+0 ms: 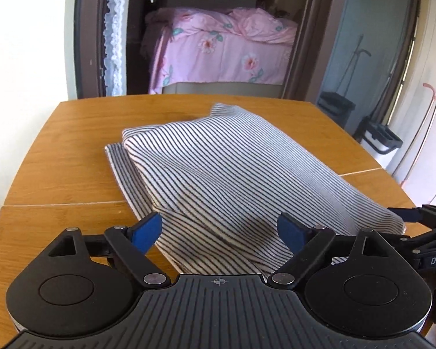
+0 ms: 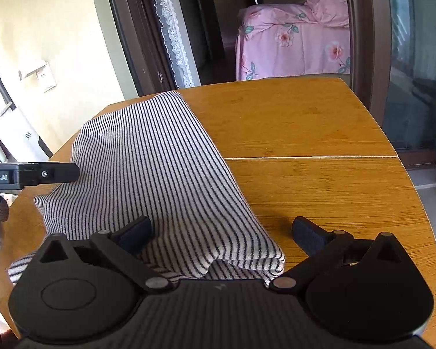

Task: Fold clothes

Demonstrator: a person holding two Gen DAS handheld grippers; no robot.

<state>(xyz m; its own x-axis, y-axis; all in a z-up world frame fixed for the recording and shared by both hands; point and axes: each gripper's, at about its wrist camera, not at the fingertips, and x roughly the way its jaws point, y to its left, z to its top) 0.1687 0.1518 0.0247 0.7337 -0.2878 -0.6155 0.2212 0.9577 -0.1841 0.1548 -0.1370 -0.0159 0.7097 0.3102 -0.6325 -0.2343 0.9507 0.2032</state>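
Striped garment (image 1: 218, 174) lay folded in layers on the wooden desk (image 1: 72, 151), running from the near edge toward the middle, a lower layer showing along its left side. Left gripper (image 1: 219, 232) hung over the near end of the garment; jaws stood wide apart, blue pads clear of the cloth on either side, nothing gripped. Right gripper (image 2: 222, 237) sat at the garment's near right corner; jaws also spread wide, left pad over the cloth, right pad over bare desk, nothing gripped. In the right wrist view the left gripper's black finger reached in from the left above the cloth. Desk surface showed a seam line across it; right half was bare. Beyond the far desk edge: a dark-framed doorway (image 1: 299, 43) with a lace curtain (image 1: 113, 29) at its left, and a bed with pink floral bedding (image 1: 218, 49) inside. Right of the doorway stood bins (image 1: 380, 139) and long-handled tools against the wall. A wall socket (image 2: 45, 77) was seen to the left
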